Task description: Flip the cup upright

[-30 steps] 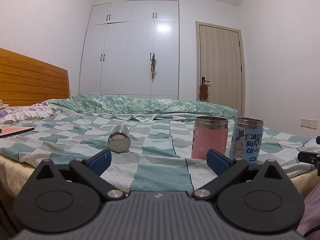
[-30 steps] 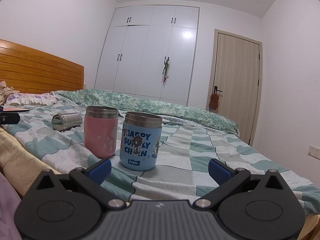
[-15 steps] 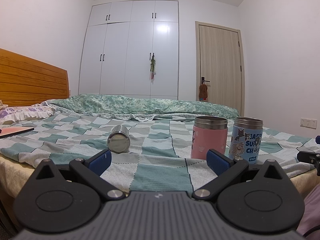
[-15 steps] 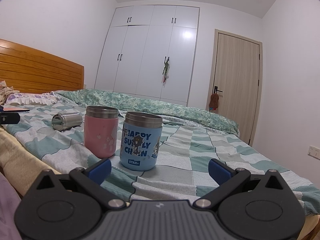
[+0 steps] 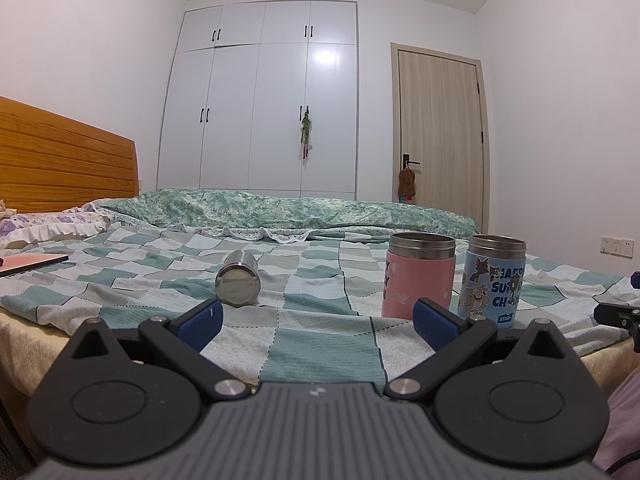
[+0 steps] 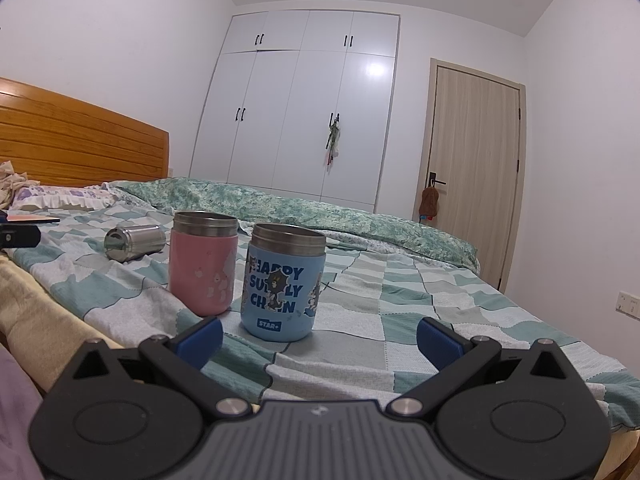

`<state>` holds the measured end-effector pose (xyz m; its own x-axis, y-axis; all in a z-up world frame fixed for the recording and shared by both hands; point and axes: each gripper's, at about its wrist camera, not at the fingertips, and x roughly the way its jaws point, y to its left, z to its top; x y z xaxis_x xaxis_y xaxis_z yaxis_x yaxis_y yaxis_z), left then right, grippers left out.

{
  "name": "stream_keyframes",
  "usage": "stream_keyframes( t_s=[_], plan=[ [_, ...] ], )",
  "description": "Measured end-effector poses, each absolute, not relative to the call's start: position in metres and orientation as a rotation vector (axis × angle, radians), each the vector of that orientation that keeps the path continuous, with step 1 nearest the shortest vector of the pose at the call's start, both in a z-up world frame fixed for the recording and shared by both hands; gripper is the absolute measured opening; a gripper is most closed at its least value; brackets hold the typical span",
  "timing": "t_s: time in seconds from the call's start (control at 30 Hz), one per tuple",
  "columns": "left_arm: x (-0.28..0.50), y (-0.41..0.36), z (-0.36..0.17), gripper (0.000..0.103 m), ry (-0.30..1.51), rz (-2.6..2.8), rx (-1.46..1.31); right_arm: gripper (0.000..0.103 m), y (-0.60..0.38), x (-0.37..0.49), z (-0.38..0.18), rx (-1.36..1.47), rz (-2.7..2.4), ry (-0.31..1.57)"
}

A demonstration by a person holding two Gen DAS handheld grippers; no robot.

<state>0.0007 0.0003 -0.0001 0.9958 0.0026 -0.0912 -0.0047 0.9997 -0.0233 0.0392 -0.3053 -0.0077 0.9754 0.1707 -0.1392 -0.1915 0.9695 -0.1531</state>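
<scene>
A steel cup point(image 5: 238, 284) lies on its side on the checked bedspread, its flat bottom facing the left wrist view; it also shows in the right wrist view point(image 6: 134, 242) at the far left. A pink cup point(image 5: 418, 276) point(image 6: 202, 264) and a blue cartoon cup point(image 5: 494, 280) point(image 6: 282, 286) stand upright side by side. My left gripper point(image 5: 318, 322) is open and empty, low at the bed's near edge, a short way in front of the lying cup. My right gripper point(image 6: 318, 338) is open and empty, just in front of the blue cup.
The bed point(image 5: 312, 336) has a wooden headboard point(image 5: 60, 164) at the left, pillows point(image 5: 48, 226) and a folded green quilt point(image 5: 280, 210) at the back. A flat pink item point(image 5: 28, 262) lies at the far left. White wardrobe point(image 5: 260, 112) and a door point(image 5: 440, 140) stand behind.
</scene>
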Motion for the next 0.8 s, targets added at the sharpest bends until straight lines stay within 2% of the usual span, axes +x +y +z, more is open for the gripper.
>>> stream_keyframes(
  t_s=[0.47, 0.8],
  plan=[
    [-0.001, 0.006, 0.0, 0.103, 0.104, 0.038, -0.008, 0.103, -0.282, 0.035, 0.001, -0.111, 0.309, 0.104],
    [0.006, 0.059, 0.024, 0.103, 0.149, 0.07, -0.052, 0.103, -0.206, 0.054, 0.026, -0.132, 0.538, 0.066]
  ],
)
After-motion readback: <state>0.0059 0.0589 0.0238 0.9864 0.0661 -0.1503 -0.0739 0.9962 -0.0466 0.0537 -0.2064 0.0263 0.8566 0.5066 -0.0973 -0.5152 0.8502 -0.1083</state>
